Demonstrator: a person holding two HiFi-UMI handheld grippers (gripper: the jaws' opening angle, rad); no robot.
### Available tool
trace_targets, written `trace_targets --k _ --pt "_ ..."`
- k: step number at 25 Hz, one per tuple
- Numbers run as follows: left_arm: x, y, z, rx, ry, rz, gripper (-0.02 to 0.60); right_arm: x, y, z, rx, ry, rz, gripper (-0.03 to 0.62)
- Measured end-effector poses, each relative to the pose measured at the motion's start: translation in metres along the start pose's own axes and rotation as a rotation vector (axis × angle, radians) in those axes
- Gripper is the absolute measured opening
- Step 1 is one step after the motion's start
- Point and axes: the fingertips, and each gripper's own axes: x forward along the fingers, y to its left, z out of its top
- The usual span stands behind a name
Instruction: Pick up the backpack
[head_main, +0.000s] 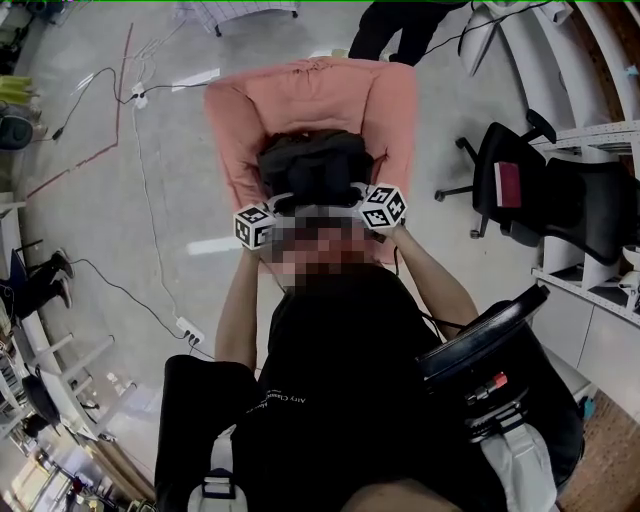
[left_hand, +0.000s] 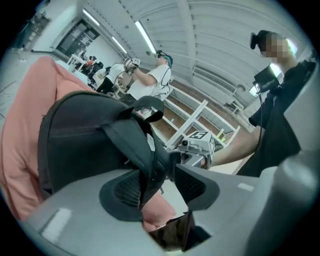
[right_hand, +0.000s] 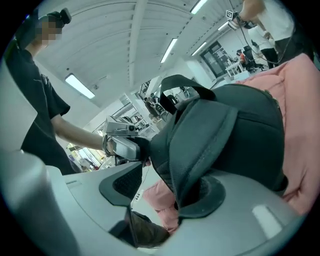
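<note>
A black backpack (head_main: 310, 165) sits on the seat of a pink armchair (head_main: 300, 85). Both grippers are at its near edge, the left gripper (head_main: 280, 203) and right gripper (head_main: 358, 190) just under their marker cubes. In the left gripper view one padded shoulder strap (left_hand: 150, 150) passes between the jaws of the left gripper (left_hand: 157, 182) and rests against the left pad, with a slit of light before the other pad. In the right gripper view another strap (right_hand: 200, 150) drapes over the right pad of the right gripper (right_hand: 165, 187), with a wide gap to the left pad.
A black office chair (head_main: 560, 195) stands at the right and another chair (head_main: 490, 350) beside the person. Cables and a power strip (head_main: 188, 328) lie on the floor at the left. Someone stands behind the armchair (head_main: 400, 30). White shelving (left_hand: 190, 115) fills the background.
</note>
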Motion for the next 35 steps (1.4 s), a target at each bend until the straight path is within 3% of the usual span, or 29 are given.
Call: trace_targets --k 2,3,7,11,14,17,20,24,25,28,29,30,35 --pt "0.005 0.008 -0.005 -0.011 0.006 0.025 0.194 0.004 0.006 0.004 -0.021 0.001 0.021 0.237" --pt "0.007 0.012 -0.006 -0.034 -0.007 0.038 0.196 0.004 0.008 0.006 -0.032 -0.005 0.025 0.181" --pt "0.016 0.015 -0.007 -0.091 -0.056 0.032 0.207 -0.004 0.01 0.02 -0.013 -0.065 0.055 0.1" --pt "0.018 -0.001 0.0 -0.083 -0.084 -0.052 0.198 -0.016 0.0 0.016 -0.034 -0.042 0.021 0.177" --pt "0.012 -0.014 0.01 -0.097 -0.108 -0.122 0.193 -0.016 -0.003 0.006 0.015 -0.026 0.034 0.247" --pt "0.009 -0.02 0.015 -0.099 -0.102 -0.141 0.185 -0.011 -0.004 0.007 0.045 -0.042 0.046 0.243" --pt "0.002 -0.018 0.02 -0.085 -0.112 -0.112 0.164 0.0 0.0 0.009 0.027 -0.029 0.054 0.227" --pt "0.004 -0.005 0.02 0.004 -0.067 0.008 0.167 0.016 0.001 0.0 -0.057 0.07 0.04 0.245" --pt "0.008 -0.001 0.017 0.03 -0.04 0.04 0.174 0.018 0.0 -0.001 -0.076 0.084 0.03 0.22" --pt "0.026 0.004 0.012 0.081 0.033 0.088 0.183 0.017 -0.002 0.002 -0.103 0.073 0.0 0.054" --pt "0.03 0.005 0.014 0.09 0.035 0.098 0.177 0.015 -0.002 0.003 -0.101 0.062 -0.01 0.052" --pt "0.032 0.006 0.017 0.09 0.024 0.103 0.123 0.012 -0.004 0.005 -0.093 0.05 -0.018 0.052" --pt "0.023 -0.004 0.028 0.032 -0.058 0.078 0.101 0.001 0.008 0.012 -0.024 -0.018 0.041 0.051"
